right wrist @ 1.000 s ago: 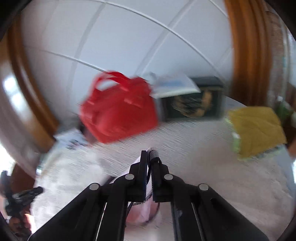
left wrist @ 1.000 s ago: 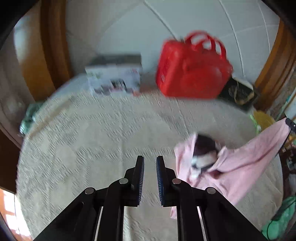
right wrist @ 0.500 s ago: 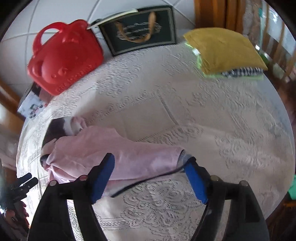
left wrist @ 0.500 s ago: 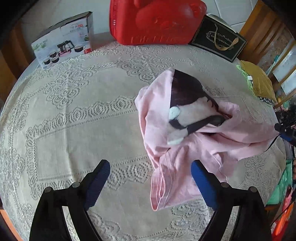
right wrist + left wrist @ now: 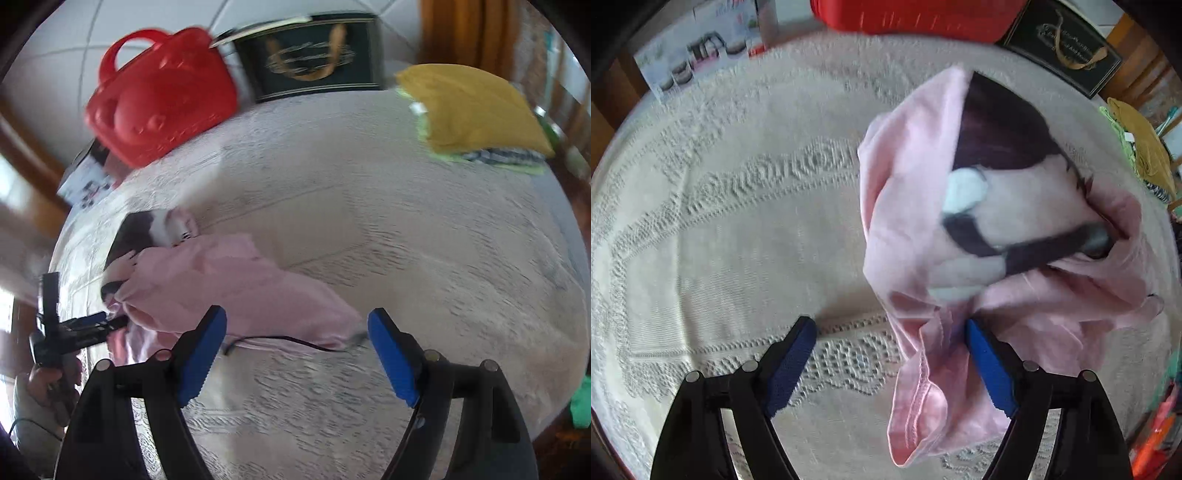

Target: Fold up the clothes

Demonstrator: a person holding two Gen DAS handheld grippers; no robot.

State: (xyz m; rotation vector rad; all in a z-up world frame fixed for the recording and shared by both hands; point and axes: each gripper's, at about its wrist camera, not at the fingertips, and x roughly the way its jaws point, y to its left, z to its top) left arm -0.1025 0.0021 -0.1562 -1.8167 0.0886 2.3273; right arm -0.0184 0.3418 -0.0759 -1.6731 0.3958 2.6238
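A crumpled pink shirt [image 5: 1015, 258] with a dark printed figure lies on the lace-covered round table [image 5: 720, 221]. My left gripper [image 5: 886, 354] is open, low over the table; the shirt's hem edge hangs between its blue pads, against the right pad [image 5: 990, 369]. In the right wrist view the same shirt [image 5: 240, 291] lies bunched at the left. My right gripper [image 5: 295, 350] is open, just above the shirt's near end, holding nothing. The left gripper also shows at the shirt's far side in the right wrist view [image 5: 92, 325].
A red plastic bag [image 5: 159, 99], a dark gift bag [image 5: 314, 59] and a printed box [image 5: 709, 44] stand along the table's far edge. A stack of folded clothes with a yellow one on top [image 5: 476, 110] sits at the right edge.
Both grippers opened from shut and dropped toward the table. The right gripper let go of the pink shirt, which now lies on the table. The left gripper closed in on its hem.
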